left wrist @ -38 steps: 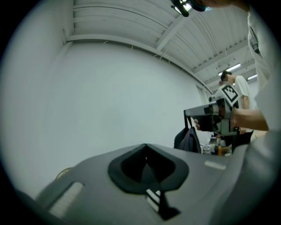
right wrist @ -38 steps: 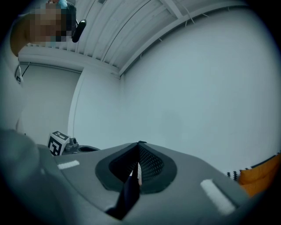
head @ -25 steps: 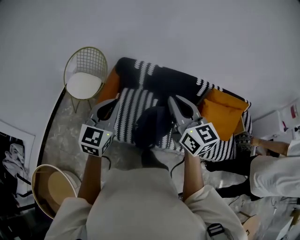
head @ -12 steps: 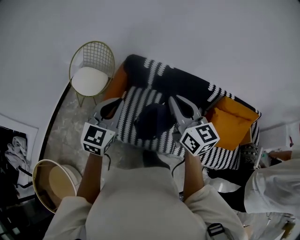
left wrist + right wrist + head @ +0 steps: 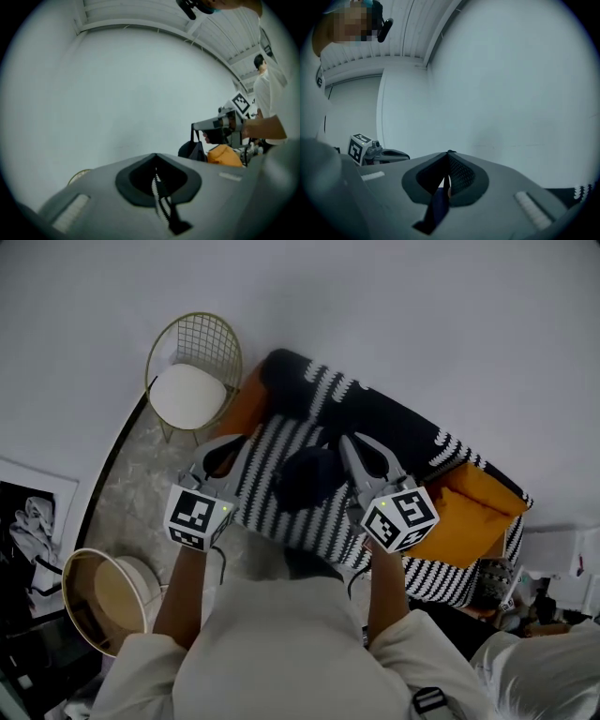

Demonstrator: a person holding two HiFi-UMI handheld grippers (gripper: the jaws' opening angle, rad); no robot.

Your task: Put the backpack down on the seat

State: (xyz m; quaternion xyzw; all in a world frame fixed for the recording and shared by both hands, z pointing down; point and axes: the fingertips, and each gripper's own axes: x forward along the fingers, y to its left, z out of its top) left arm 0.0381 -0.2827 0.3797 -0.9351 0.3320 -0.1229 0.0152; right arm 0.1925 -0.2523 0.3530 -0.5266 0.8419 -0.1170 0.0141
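Backpack (image 5: 305,476), dark and rounded, hangs between my two claws in the head view, over the black-and-white striped seat of the sofa (image 5: 281,517). From up here I cannot tell whether it touches the seat. My left claw (image 5: 242,441) and my right claw (image 5: 344,439) point towards the sofa back, one on each side of the bag. An orange cushion (image 5: 473,512) lies at the sofa's right end. A gold wire chair (image 5: 197,352) stands just left of the sofa, and a round basket (image 5: 98,601) sits on the floor near my left elbow.

In the left gripper view, my left claw (image 5: 155,157) is pinched narrow, its tips together, with a dark strap running down through the slit. Across from it my right claw (image 5: 194,125) holds a thin strap. The backpack (image 5: 192,151) dangles from that strap beside the orange cushion (image 5: 224,154).

In the right gripper view, my right claw (image 5: 447,154) is closed tight on a dark blue strap (image 5: 438,206) of the bag. My left claw (image 5: 405,156) shows off to the left against the pale wall (image 5: 511,93).
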